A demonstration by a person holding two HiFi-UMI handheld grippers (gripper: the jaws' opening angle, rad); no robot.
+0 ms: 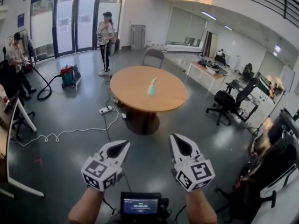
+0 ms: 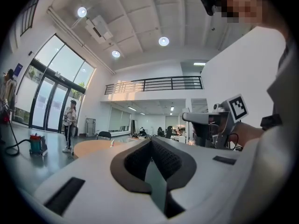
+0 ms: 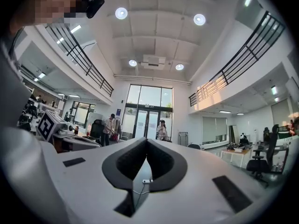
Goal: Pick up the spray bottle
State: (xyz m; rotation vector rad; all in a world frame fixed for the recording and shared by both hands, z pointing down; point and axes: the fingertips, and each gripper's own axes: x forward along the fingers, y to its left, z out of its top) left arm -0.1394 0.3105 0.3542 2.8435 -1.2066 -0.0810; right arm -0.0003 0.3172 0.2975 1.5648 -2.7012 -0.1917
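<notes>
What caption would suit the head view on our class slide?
Left tongs and right tongs, shut and empty, held short of the spray bottle standing on the round table.

left gripper, right gripper: tapered white moulded shells; black textured pads lining teardrop cut-outs; black rectangular insets on top faces. marker cube on each, black-and-white squares. thin wire, white plug, in right gripper. forearms unsleeved.

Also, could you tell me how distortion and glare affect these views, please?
Head view: edges bend, glossy floor reflects daylight, spray bottle small yet sharp. Left gripper view: fisheye circle, black corners. Right gripper view: same fisheye, ceiling lights flare.
</notes>
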